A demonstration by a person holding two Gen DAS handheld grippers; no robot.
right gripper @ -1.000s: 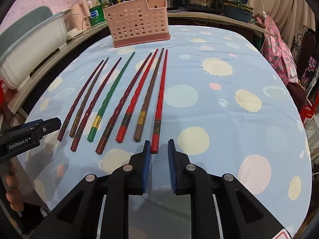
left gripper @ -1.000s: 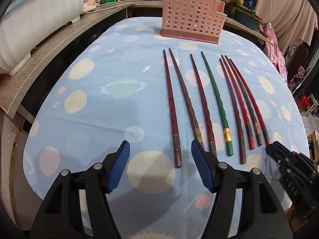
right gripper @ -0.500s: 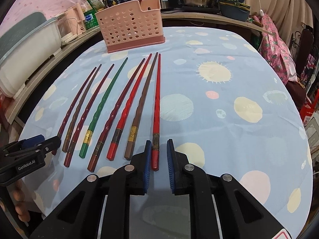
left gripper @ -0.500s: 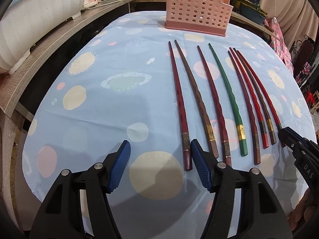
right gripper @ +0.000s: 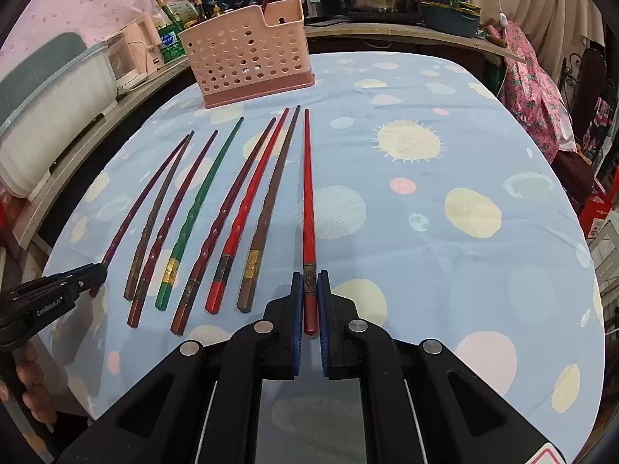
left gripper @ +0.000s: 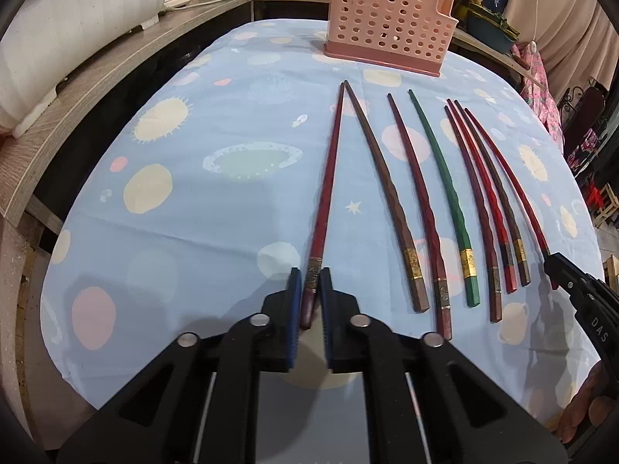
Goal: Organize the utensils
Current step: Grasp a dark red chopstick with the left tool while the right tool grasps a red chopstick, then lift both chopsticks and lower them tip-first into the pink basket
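Left view: your left gripper clamps the dark-red chopstick | right view only: your right gripper pinches the bright-red chopstick

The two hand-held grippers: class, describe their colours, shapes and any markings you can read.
Both are matte black plastic. The left gripper and right gripper each have two angular linkage arms with silver round pivot pins and blue ribbed pads inside the fingers. White lettering shows on their sides: "GenRobot.AI" on the left, "DAS" on the right. No cables or sleeves are visible.

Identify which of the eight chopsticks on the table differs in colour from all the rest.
The green chopstick, fourth from the left in the left wrist view. The other seven are red, dark red or brown; it alone is green, with a gold band near its thick end.
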